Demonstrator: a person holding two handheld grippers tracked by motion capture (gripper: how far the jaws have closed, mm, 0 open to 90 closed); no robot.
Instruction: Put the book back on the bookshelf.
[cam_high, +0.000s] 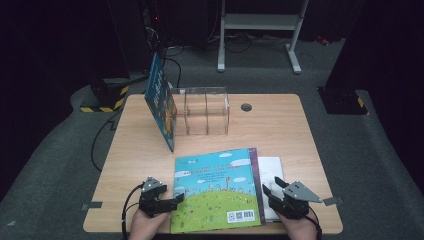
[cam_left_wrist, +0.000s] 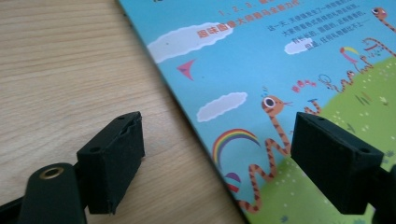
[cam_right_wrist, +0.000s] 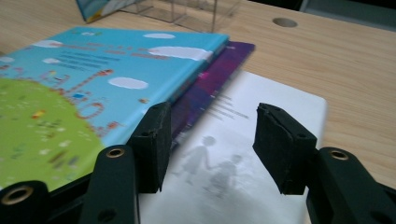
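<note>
Both grippers are open: left gripper (cam_high: 176, 199) straddles the left edge of the blue picture book (cam_high: 215, 187) lying on the table (cam_high: 280, 125); right gripper (cam_high: 270, 189) hovers over, maybe touching, the white book (cam_right_wrist: 261, 140) underneath.

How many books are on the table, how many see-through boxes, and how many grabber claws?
Books: 4 (blue picture book, purple book, white book, leaning book)
Clear racks: 1 (clear rack)
Grippers: 2 (left gripper, right gripper)
Total: 7

The white book (cam_high: 270, 172) (bottom of the pile) lies mostly covered.
</note>
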